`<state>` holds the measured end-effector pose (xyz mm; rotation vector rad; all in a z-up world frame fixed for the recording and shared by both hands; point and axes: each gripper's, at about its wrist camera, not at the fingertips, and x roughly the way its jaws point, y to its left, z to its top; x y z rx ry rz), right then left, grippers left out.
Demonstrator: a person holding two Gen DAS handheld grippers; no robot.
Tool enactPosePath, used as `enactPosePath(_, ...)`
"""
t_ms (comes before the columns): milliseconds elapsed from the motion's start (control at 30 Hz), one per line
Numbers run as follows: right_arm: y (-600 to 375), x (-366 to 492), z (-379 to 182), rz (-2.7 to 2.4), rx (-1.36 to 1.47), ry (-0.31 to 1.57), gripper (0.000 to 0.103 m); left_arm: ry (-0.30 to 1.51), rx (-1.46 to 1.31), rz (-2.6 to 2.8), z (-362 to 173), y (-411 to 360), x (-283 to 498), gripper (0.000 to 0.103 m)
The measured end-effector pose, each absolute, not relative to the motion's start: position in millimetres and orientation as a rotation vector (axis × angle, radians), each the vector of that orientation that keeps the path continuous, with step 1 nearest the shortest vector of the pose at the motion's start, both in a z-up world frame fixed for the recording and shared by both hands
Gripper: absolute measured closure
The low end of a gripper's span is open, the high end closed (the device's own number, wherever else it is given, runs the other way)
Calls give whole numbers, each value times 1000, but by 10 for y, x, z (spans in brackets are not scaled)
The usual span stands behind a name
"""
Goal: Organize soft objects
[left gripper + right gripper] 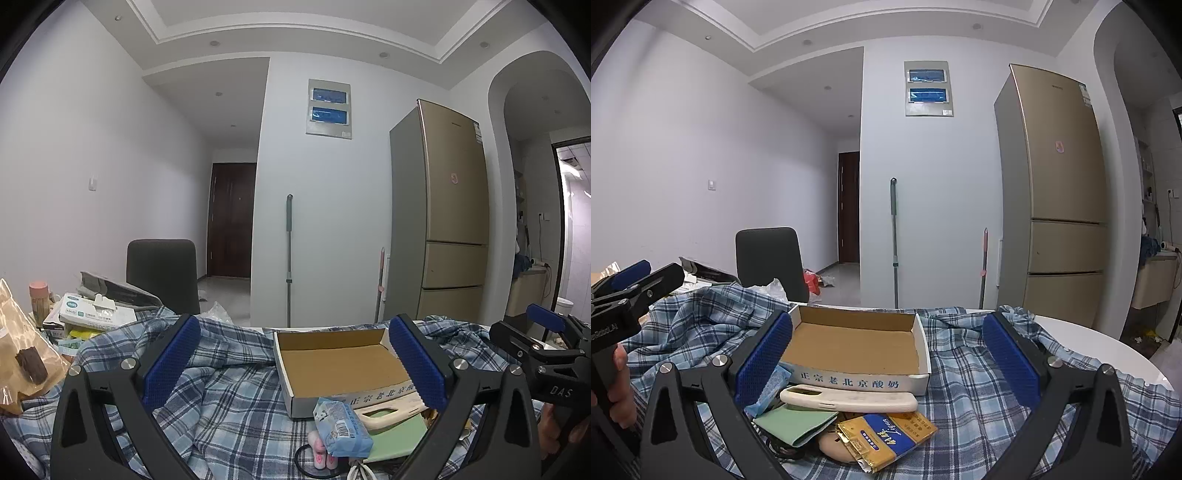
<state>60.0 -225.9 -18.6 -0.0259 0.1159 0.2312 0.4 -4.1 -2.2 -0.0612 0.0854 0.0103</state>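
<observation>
Both tools stood idle over the table. The left gripper (295,363) had its jaws spread wide with nothing between the blue pads; the right gripper (888,360) was likewise fully spread and held nothing.

The cardboard tray (291,386) sat on the blue plaid cloth (229,406) and was seen to be empty in both views. The loose items lay in a pile touching or just beside its near wall: a light-blue tissue pack (341,428), a green cloth (794,422), a cream phone case (847,397) and a gold-and-blue packet (886,439). None had been lifted or placed. In my judgement the sorting had not visibly started; every item was left to do, assuming the tray is the intended receptacle.

Differences between views:
- The left wrist view showed the tissue pack whole, small pink items (319,452) below it, a black loop of cord (301,459), and clutter on the table's left end, including a white box (94,314) and a clear bag (22,347).
- The right wrist view hid most of the tissue pack behind its left finger, but showed the packet, a round beige object (831,445) under it, and the bare white table edge (1108,350).
- Each view caught the other tool at its margin.
</observation>
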Motion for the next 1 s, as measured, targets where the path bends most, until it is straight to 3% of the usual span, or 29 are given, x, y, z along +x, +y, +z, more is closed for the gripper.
enactPosePath(1000, -2254, 636, -200, 229, -26, 129, 0, 80, -45, 1, 1, -73, -32, 0)
